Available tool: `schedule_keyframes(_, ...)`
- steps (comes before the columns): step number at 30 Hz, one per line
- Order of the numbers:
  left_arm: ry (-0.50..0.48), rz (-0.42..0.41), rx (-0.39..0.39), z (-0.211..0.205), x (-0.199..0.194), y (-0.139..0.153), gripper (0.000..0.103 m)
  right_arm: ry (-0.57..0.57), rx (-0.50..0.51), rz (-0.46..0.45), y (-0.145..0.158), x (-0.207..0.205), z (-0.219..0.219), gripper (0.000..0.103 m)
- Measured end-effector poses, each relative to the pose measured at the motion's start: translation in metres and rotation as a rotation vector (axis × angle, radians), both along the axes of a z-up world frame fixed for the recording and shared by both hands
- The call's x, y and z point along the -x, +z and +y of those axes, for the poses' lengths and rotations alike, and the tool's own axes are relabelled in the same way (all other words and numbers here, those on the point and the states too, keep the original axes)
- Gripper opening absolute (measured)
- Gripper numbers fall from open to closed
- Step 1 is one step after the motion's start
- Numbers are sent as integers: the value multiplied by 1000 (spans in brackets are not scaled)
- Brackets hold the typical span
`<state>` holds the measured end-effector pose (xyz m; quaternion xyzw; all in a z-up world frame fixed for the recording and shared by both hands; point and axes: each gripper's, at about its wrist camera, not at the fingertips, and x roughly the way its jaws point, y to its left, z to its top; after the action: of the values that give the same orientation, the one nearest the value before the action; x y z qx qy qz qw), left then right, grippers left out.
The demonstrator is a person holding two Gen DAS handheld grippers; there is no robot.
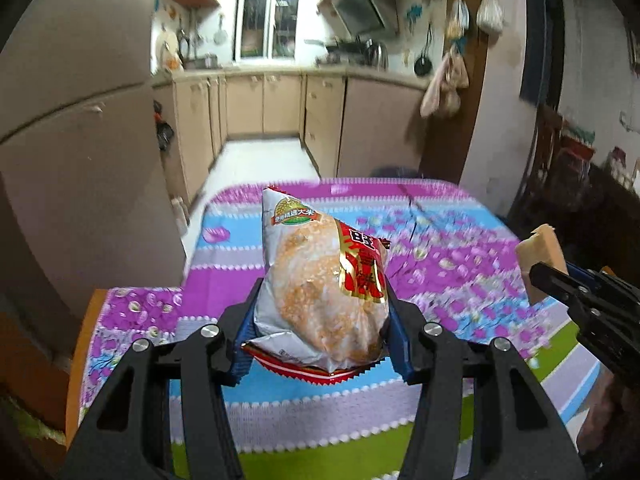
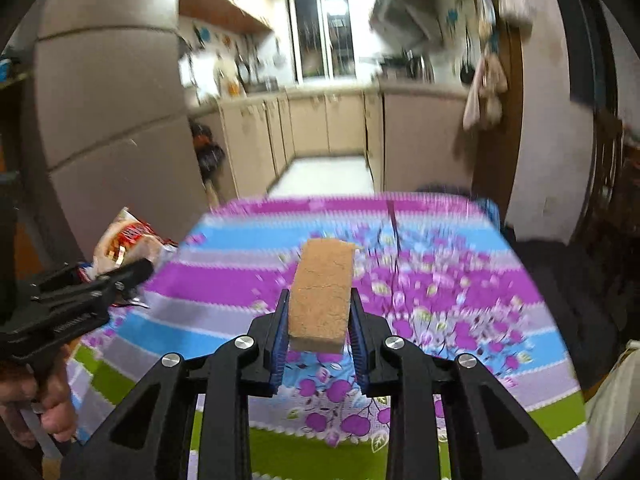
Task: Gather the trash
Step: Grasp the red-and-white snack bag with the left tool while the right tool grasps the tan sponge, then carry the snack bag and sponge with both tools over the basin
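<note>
As we look along the left hand-held gripper (image 1: 322, 320), it is raised above the tabletop (image 1: 460, 264), its blue-padded fingers (image 1: 400, 332) pinching a snack packet (image 1: 324, 284) by its lower half. The packet stands upright, puffy, silver with a red and gold label. At the right edge we see the right hand-held gripper (image 1: 548, 280) holding a tan block (image 1: 540, 252).

From the right wrist, the right hand-held gripper (image 2: 320, 320) is also lifted over the floral cloth, fingers (image 2: 280, 332) pressed against both sides of the tan block (image 2: 322, 292), which is flat, rectangular and rough-surfaced. At left we see the left hand-held gripper (image 2: 132, 276) with the snack packet (image 2: 128, 244).
</note>
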<state>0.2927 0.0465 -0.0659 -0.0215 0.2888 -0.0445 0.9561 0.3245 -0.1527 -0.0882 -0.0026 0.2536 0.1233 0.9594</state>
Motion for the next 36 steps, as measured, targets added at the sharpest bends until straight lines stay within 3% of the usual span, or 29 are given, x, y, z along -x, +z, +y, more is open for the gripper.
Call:
schedule_keyframes(7, 43, -114, 19, -14, 45, 33, 51, 42, -3, -117, 38, 55, 2, 28)
schedule_keyframes(21, -21, -160, 20, -52, 62, 61, 51, -30, -23, -129, 65, 94, -39, 28)
schedule_keyframes(27, -123, -162, 23, -100, 59, 70, 51, -112, -17, -135, 79, 110, -84, 28)
schedule_keyframes(36, -370, -115, 48, -220, 51, 73, 51, -349, 30, -117, 101, 150, -214, 28)
